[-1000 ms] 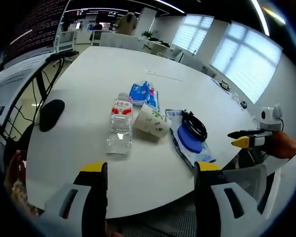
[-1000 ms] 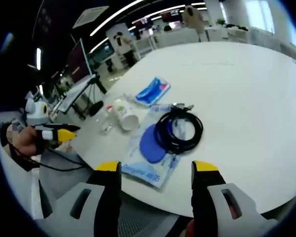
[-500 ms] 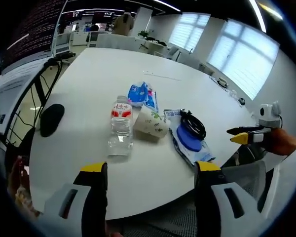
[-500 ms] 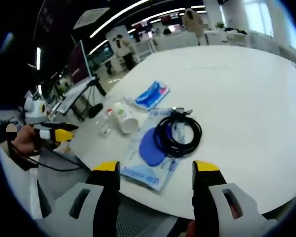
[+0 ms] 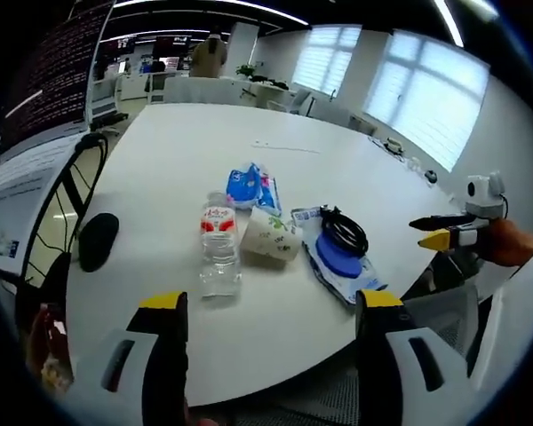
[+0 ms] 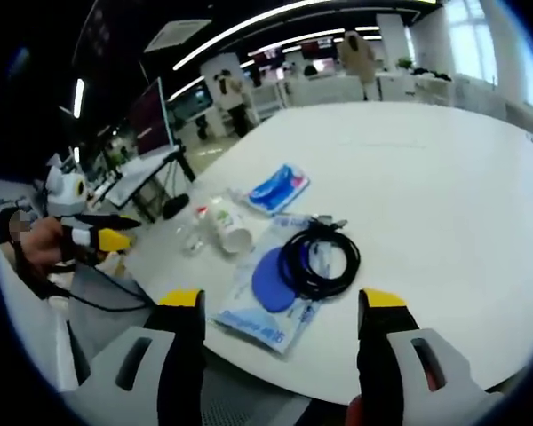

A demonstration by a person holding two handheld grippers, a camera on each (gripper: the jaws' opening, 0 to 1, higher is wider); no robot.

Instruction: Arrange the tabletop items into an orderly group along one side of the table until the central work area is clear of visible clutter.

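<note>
While both grippers are hovering off the near edge with nothing between their jaws, the big white table is stretching away under a small cluster of clutter near that edge. Lying flattest and widest is a clear plastic pouch with blue print, carrying a blue round pad and a coiled black cable that is overlapping the pad's edge. Just beside the pouch a white paper cup is lying on its side, touching a clear water bottle with a red label, also lying down. Beyond the cup a blue tissue packet is resting flat. The left gripper is holding its yellow-tipped jaws spread wide, well short of the bottle. The right gripper is likewise keeping its jaws wide apart, its tips framing the pouch's near end without touching it.
</note>
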